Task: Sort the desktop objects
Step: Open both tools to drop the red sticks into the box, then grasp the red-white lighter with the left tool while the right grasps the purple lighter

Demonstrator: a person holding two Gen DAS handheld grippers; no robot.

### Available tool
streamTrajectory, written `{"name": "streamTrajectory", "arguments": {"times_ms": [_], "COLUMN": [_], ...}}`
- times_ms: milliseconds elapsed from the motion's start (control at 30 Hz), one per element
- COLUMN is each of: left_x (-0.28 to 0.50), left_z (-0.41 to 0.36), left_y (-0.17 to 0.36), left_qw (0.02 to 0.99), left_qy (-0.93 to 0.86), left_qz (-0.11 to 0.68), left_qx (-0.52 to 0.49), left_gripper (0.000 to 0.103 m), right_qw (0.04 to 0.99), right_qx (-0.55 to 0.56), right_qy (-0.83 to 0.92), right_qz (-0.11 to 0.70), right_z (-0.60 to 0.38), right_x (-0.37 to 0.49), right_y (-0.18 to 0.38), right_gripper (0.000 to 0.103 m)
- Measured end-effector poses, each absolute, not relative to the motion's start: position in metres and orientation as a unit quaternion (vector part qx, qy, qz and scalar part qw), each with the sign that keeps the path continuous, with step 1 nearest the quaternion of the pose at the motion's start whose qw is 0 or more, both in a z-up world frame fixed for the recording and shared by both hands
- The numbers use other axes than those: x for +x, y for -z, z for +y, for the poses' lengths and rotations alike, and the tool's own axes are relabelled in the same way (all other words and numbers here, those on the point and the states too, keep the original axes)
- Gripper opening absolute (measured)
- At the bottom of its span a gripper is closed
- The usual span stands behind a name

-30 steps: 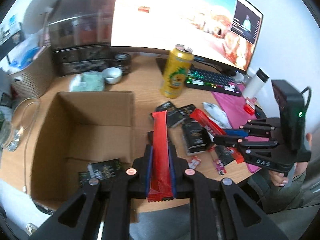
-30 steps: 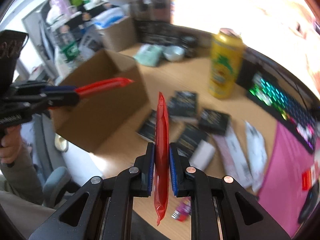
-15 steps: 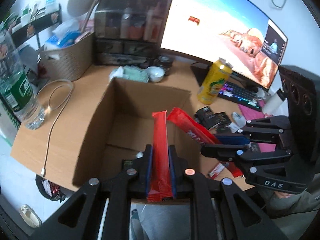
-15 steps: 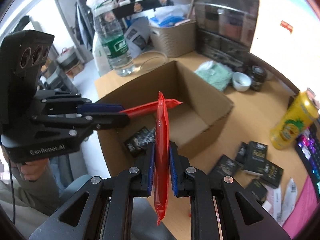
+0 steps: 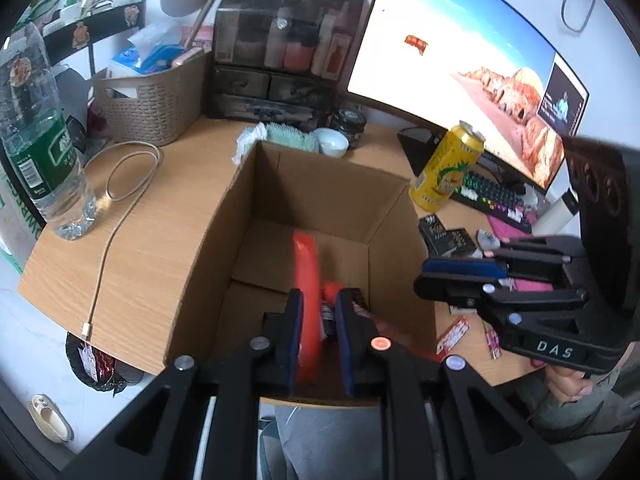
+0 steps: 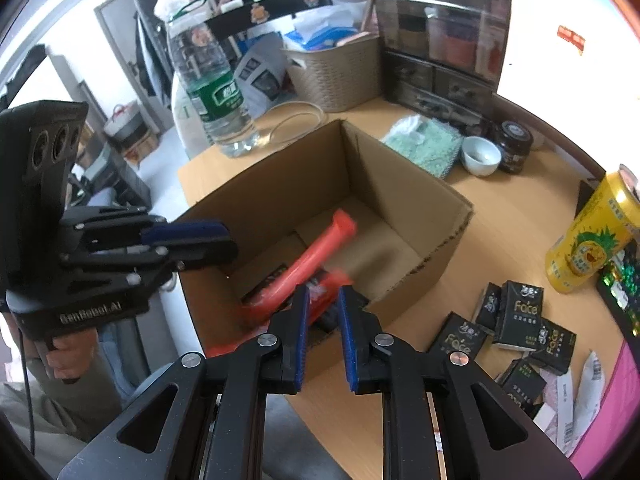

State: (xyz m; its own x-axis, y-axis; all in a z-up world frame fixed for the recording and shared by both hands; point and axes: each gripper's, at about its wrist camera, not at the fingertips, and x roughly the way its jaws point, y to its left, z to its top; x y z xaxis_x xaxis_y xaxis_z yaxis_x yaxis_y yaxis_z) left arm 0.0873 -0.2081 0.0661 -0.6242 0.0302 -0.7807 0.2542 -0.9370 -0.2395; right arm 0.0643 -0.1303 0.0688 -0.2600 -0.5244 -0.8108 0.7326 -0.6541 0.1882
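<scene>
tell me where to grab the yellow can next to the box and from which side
Grip the yellow can around the middle of its round body, not the top: it stands upright with the opening up. Come in level from the front desk edge with the right hand-held gripper, whose jaws are open and empty. The cardboard box stands close on one side and the keyboard on the other.

Both wrist views close above, angled down, sharing cardboard box (image 5: 320,200), desk (image 6: 500,248)

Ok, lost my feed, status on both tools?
Left tool open, right tool open. Red packets dropping into the cardboard box. Nothing in the way.
</scene>
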Motion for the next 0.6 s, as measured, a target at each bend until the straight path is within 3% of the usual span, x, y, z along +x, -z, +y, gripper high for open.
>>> {"name": "streamTrajectory", "arguments": {"times_ms": [33, 100, 367, 467, 600], "left_x": [0.087, 0.087, 0.071, 0.061, 0.041], "left_z": [-0.207, -0.204, -0.156, -0.124, -0.071], "left_y": [-0.068, -0.071, -0.080, -0.081, -0.068], "left_qw": [0.068, 0.073, 0.041, 0.014, -0.038], "left_qy": [0.887, 0.890, 0.899, 0.900, 0.892], "left_qz": [0.163, 0.157, 0.115, 0.089, 0.041], "left_qx": [0.427, 0.421, 0.420, 0.426, 0.448], "left_gripper": [0.031, 0.057, 0.068, 0.079, 0.080], "right_qw": [0.400, 0.399, 0.347, 0.301, 0.245], "right_qx": [0.456, 0.451, 0.447, 0.456, 0.486], "right_qy": [0.787, 0.790, 0.819, 0.834, 0.837], "right_qz": [0.113, 0.111, 0.093, 0.077, 0.058], "right_z": [-0.128, -0.121, -0.051, -0.006, 0.048], "right_x": [0.066, 0.069, 0.074, 0.073, 0.073], "right_y": [-0.070, -0.074, -0.075, -0.068, -0.045], "right_gripper": [0.017, 0.017, 0.028, 0.031, 0.033]}}
